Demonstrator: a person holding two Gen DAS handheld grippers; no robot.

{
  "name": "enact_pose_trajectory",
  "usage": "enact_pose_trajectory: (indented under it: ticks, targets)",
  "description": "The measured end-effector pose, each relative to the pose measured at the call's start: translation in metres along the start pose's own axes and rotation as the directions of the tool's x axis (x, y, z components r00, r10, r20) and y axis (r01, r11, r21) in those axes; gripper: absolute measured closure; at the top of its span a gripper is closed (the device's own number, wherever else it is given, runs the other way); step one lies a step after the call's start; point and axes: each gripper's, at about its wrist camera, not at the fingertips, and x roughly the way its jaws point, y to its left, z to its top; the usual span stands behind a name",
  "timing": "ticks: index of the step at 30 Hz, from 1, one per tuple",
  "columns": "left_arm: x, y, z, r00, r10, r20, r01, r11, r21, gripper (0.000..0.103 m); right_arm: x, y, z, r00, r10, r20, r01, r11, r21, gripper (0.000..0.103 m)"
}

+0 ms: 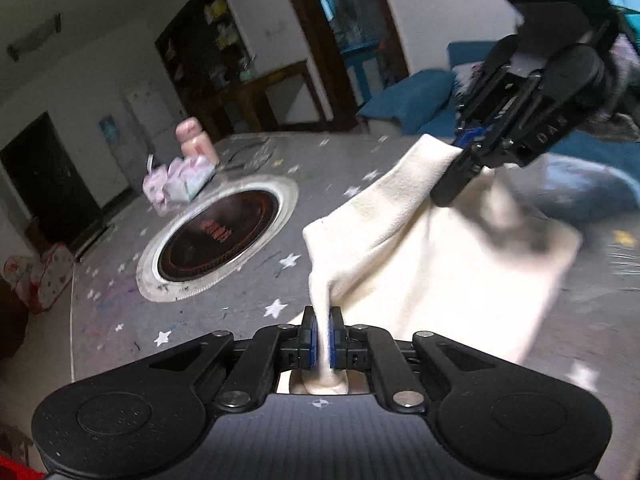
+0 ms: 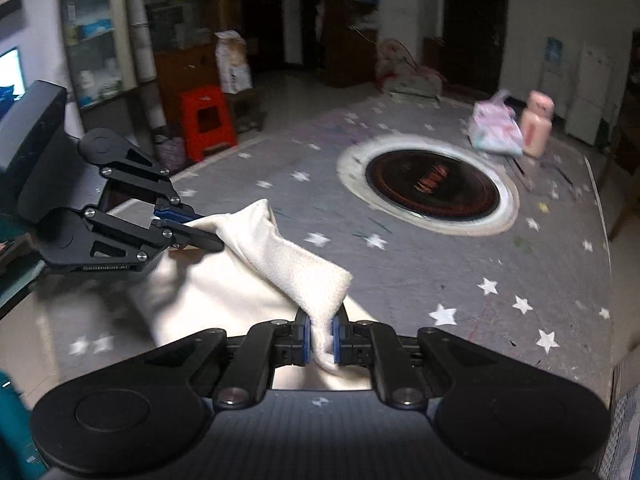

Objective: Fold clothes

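A cream-white cloth (image 1: 420,240) hangs between my two grippers above the grey star-patterned table (image 1: 224,308). My left gripper (image 1: 322,340) is shut on one corner of it. My right gripper (image 1: 460,172) shows at upper right in the left wrist view, shut on the other corner. In the right wrist view the right gripper (image 2: 321,338) pinches the cloth (image 2: 280,264), and the left gripper (image 2: 200,228) holds the far corner at left. The top edge is stretched between them; the rest droops onto the table.
A round black hotplate (image 1: 218,236) with a white rim sits in the table's middle (image 2: 432,188). A pink bottle (image 2: 536,124) and a pastel bag (image 2: 494,130) stand behind it. A red stool (image 2: 206,120) stands off the table. Blue cushions (image 1: 412,96) lie beyond.
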Motion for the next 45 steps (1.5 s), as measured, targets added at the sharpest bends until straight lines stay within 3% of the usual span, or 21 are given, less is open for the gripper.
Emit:
enact_pose_trajectory:
  ticks: [5,9,11,18,21,26,29,36,38,39,41,45]
  targets:
    - [0.051,0.003,0.0,0.996,0.075,-0.053,-0.078,0.996,-0.05,0.093,0.048,-0.024,-0.007,0.996,-0.088,-0.013,0.088,0.993,0.083,0.092]
    - [0.067,0.005,-0.002,0.99,0.125,-0.072,-0.132,0.987,-0.094,0.086,0.069,-0.036,-0.019,0.99,-0.138,0.004,0.135,0.974,0.18,0.081]
    - [0.067,0.009,-0.001,0.985,0.156,-0.067,-0.163,0.98,-0.115,0.074,0.067,-0.04,-0.022,0.989,-0.149,0.022,0.14,0.965,0.222,0.081]
    - [0.066,0.038,-0.002,0.967,0.235,-0.099,-0.252,0.94,-0.231,0.069,0.041,-0.03,-0.02,0.976,-0.199,0.087,0.173,0.956,0.237,0.081]
    - [0.05,0.053,-0.009,0.969,0.23,-0.095,-0.249,0.907,-0.339,0.057,0.039,-0.018,-0.017,0.984,-0.153,0.091,0.131,0.969,0.21,0.081]
    - [0.006,0.053,-0.024,0.987,0.153,-0.055,-0.162,0.899,-0.406,0.043,0.057,-0.012,-0.018,0.987,-0.148,0.061,0.133,0.971,0.201,0.08]
    - [-0.008,0.042,-0.036,0.99,0.115,-0.079,-0.138,0.899,-0.415,0.038,0.069,-0.01,-0.02,0.987,-0.154,0.043,0.142,0.969,0.2,0.08]
    - [0.001,0.028,-0.053,0.986,0.054,-0.155,-0.124,0.866,-0.485,0.042,0.085,-0.008,-0.024,0.985,-0.169,0.025,0.161,0.966,0.202,0.078]
    - [0.001,0.029,-0.055,0.99,0.009,-0.144,-0.083,0.851,-0.518,0.066,0.086,-0.007,-0.024,0.984,-0.176,0.027,0.168,0.967,0.193,0.077]
    - [0.0,0.029,-0.055,0.99,-0.004,-0.14,-0.07,0.85,-0.522,0.071,0.086,-0.006,-0.024,0.984,-0.178,0.028,0.17,0.968,0.187,0.077]
    - [-0.004,0.029,-0.055,0.99,-0.026,-0.136,-0.049,0.85,-0.524,0.076,0.086,-0.005,-0.025,0.984,-0.177,0.029,0.169,0.97,0.172,0.077]
    - [-0.016,0.023,-0.061,0.988,-0.076,-0.132,-0.004,0.854,-0.521,0.077,0.083,-0.002,-0.029,0.988,-0.153,0.033,0.147,0.978,0.147,0.076]
